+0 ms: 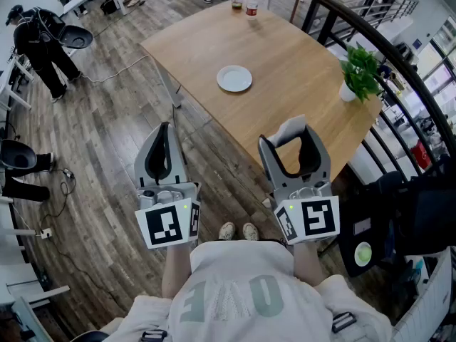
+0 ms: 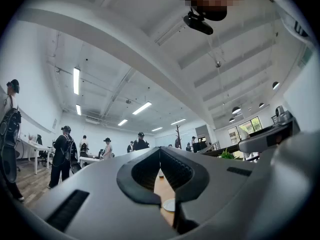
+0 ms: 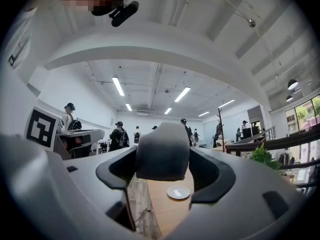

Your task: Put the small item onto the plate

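1. Currently the step in hand looks like the carry. The right gripper (image 1: 293,148) is clamped on the small item (image 1: 288,130), a pale grey, soft-looking block that fills the wide gap between its jaws; the plate (image 1: 234,78) lies well beyond it on the table (image 1: 299,45), with nothing on it.
2. To do this well, I judge the person should first step closer to the plate; the item hangs over the table's corner on the near side of the plate, so a reach from here would be a stretch.
3. An even squeeze matters on the way in; the block looks soft and might slip if the grip varies.
4. The item should come in above the middle of the plate, go down until it touches, and only then be let go; dropped from height, it could roll off the rim.
5. Pose: both grippers are held out in front of the chest, jaws pointing roughly toward the plate.
6. The left gripper (image 1: 164,128) is closed on nothing, over the floor near-left of the plate; it is best kept there; the potted plant (image 1: 360,73) stands right of the plate, clear of the path.
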Demonstrator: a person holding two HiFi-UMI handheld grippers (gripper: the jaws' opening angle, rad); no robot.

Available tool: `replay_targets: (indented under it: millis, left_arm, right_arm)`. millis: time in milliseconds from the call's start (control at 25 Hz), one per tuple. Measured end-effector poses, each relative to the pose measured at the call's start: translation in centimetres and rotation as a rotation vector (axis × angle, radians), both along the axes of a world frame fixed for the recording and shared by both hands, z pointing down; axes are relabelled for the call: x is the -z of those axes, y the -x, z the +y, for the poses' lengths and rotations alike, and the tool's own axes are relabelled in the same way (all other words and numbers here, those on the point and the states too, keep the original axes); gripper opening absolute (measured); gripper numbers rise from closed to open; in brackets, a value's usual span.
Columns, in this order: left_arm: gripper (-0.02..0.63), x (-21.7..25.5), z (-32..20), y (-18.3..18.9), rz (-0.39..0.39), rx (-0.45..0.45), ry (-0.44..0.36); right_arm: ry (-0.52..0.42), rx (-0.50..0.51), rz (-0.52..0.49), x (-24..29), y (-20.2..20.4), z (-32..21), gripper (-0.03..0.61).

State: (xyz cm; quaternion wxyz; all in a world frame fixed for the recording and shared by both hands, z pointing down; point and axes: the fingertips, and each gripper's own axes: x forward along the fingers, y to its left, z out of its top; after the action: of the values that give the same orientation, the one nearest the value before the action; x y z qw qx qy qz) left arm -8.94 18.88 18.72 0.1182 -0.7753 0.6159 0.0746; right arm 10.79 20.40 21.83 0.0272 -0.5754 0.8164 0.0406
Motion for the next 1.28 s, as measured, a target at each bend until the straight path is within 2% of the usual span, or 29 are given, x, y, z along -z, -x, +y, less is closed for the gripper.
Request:
replay_targets:
  millis: [440, 680, 1120, 1280]
  left_arm:
    - [0.009, -0.1, -0.7, 0.5, 0.01, 0.018, 0.005]
    - [0.009, -0.7, -1.5, 1.1, 0.029, -0.007, 0.024]
    - [0.009, -0.7, -2.6, 5.9, 0.033, -0.028, 0.012]
    - [0.009, -1.2, -3.5, 8.4, 0.065, -0.004, 0.015]
  right_arm:
    - [-0.003, -0.005, 0.013, 0.0, -0.5, -0.2, 0.314]
    - [-0.022, -0.001, -0.04, 0.4, 0.3, -0.2, 0.314]
    - [0.007, -0.072, -0.044, -0.6, 3.6, -0.4, 0.314]
    - [0.001, -0.092, -0.009, -0.9, 4.5, 0.3, 0.316]
